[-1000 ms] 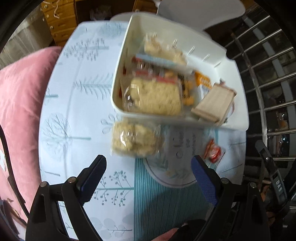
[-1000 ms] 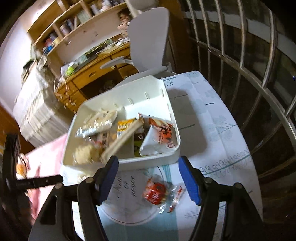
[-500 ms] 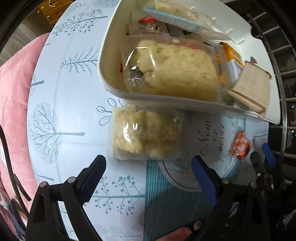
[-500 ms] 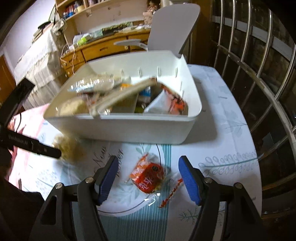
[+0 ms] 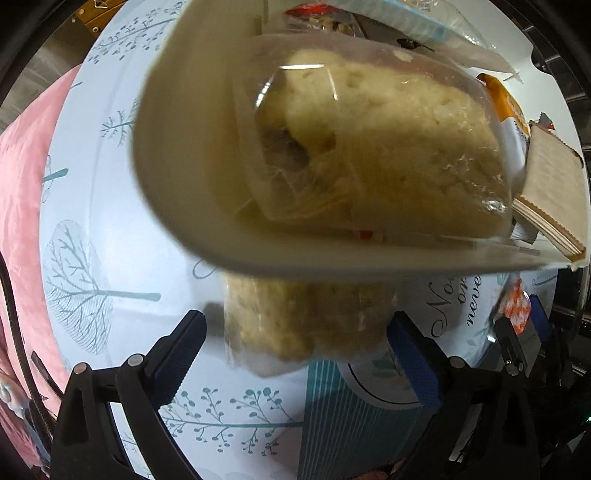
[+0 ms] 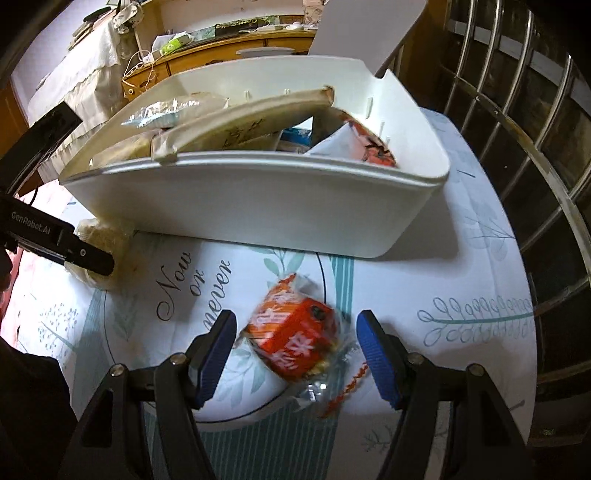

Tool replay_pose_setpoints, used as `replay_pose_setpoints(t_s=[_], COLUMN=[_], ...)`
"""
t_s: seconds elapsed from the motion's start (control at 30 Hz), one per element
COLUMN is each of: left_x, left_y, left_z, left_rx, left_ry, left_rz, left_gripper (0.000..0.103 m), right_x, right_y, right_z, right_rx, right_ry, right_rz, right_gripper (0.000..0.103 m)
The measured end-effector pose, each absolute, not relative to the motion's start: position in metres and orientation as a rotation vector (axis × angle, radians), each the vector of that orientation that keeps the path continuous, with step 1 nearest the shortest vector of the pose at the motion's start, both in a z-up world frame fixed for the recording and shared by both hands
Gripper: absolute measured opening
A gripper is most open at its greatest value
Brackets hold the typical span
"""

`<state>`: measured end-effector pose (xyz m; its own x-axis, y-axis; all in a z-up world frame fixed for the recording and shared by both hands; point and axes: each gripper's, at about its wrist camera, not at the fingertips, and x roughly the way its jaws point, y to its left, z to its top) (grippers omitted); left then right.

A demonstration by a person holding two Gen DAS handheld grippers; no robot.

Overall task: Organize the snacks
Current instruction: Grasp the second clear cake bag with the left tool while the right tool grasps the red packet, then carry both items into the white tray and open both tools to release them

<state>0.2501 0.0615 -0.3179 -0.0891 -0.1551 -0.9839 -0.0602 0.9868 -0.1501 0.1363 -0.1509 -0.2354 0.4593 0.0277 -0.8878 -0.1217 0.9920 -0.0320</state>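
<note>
A white bin [image 6: 258,199] full of wrapped snacks stands on the round table; in the left wrist view its wall [image 5: 177,155] looms close, with a bagged pale cake [image 5: 388,147] inside. My left gripper [image 5: 295,354] is open, its jaws on either side of a clear bag of pale puffed snack [image 5: 306,321] lying on the table against the bin. My right gripper [image 6: 295,354] is open around a red-orange snack packet [image 6: 295,339] on the table. The left gripper also shows in the right wrist view [image 6: 88,254], beside the pale bag [image 6: 103,236].
The tablecloth [image 6: 461,295] has tree and leaf prints. Metal railing [image 6: 535,129] runs along the right. A pink cushion [image 5: 22,184] lies left of the table. A white chair [image 6: 362,29] and a wooden desk [image 6: 221,55] stand behind the bin.
Both grippers have moved down and forward. The left jaws now flank the pale snack bag; the right jaws now flank the red-orange packet. Both stay open.
</note>
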Motion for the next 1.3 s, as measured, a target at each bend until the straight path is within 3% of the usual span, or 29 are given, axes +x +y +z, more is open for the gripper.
replay_pose_setpoints(t_s=[0.23, 0.33, 0.4, 0.6, 1.0, 1.3], left_x=[0.261, 0.266, 0.266, 0.262, 0.249, 0.251], left_y=[0.049, 0.043, 0.038, 0.028, 0.039, 0.047], left_z=[-0.322, -0.32, -0.317, -0.314, -0.289, -0.238], left_rx=[-0.123, -0.098, -0.079, -0.073, -0.081, -0.092], left_ry=[1.636, 1.619, 1.601, 1.585, 1.609, 1.566], left_rz=[-0.072, -0.048, -0.053, -0.048, -0.026, -0.093], left_gripper=[0.099, 0.093, 0.081, 0.074, 0.072, 0.072], right_x=[0.14, 0.141, 0.14, 0.136, 0.118, 0.102], right_y=[-0.15, -0.15, -0.15, -0.147, -0.153, -0.156], right_z=[-0.239, -0.244, -0.244, -0.243, -0.232, -0.197], right_rx=[-0.106, -0.094, -0.09, -0.104, -0.036, 0.029], right_ry=[1.075, 1.098, 1.094, 1.103, 1.116, 1.05], right_rz=[0.089, 0.094, 0.085, 0.079, 0.063, 0.081], right_gripper=[0.067, 0.063, 0.062, 0.059, 0.055, 0.055])
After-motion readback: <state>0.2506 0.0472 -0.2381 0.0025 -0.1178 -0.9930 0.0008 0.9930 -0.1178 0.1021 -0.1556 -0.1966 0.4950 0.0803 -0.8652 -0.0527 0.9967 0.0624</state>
